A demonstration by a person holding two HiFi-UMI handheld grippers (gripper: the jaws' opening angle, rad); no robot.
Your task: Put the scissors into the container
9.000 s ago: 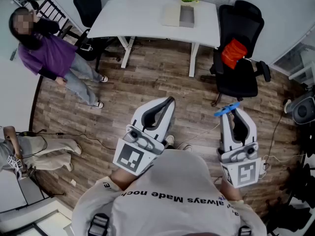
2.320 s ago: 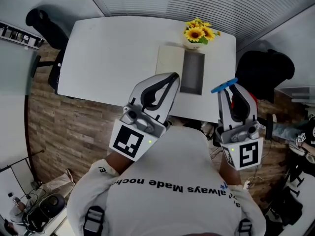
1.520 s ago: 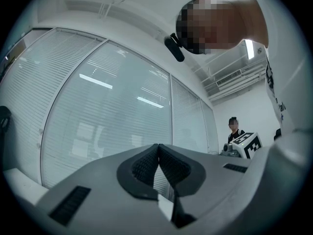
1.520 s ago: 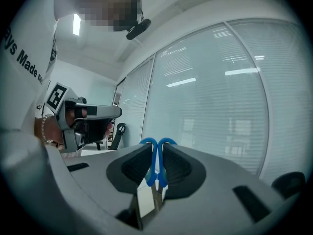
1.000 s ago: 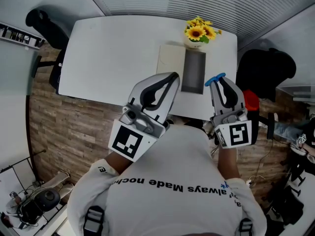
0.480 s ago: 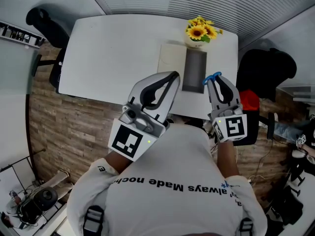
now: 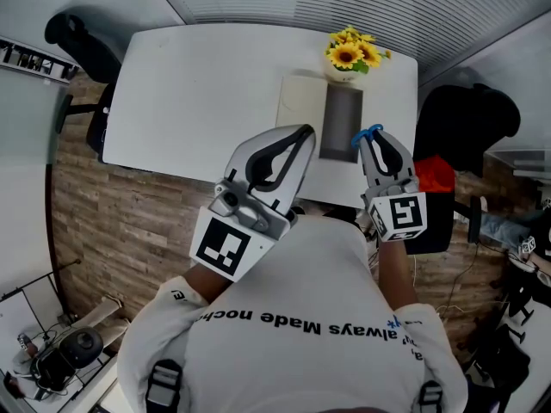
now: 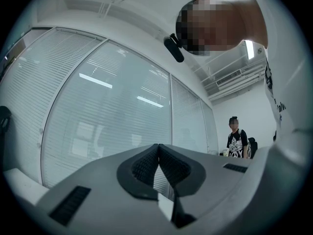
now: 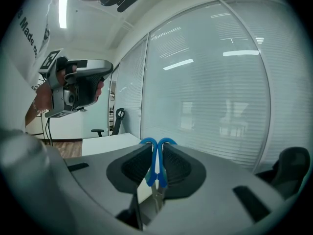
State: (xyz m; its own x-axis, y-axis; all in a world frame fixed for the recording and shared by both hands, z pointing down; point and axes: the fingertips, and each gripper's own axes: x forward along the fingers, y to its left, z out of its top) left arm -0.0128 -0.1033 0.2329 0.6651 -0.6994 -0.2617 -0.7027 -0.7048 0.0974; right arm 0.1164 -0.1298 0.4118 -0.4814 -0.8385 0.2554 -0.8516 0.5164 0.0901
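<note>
Blue-handled scissors (image 7: 362, 133) are clamped between the pads of my right gripper (image 7: 375, 142), handles poking out past the tips. In the right gripper view the blue handles (image 9: 157, 156) stand upright between the two black pads, and the metal blades run back into the gripper. The container (image 7: 339, 112), a long grey open box, lies on the white table (image 7: 198, 84); the scissors hover at its near right edge. My left gripper (image 7: 301, 133) is held up near the table's front edge, shut, with nothing in it (image 8: 158, 147).
A beige flat piece (image 7: 301, 101) lies against the container's left side. A pot of sunflowers (image 7: 349, 55) stands just behind it. A black office chair with a red item (image 7: 448, 166) is to the right of the table, and another chair (image 7: 73, 37) at its left.
My right gripper with the scissors has moved left and down, from beside the container's right side to its near right edge. The left gripper has stayed where it was.
</note>
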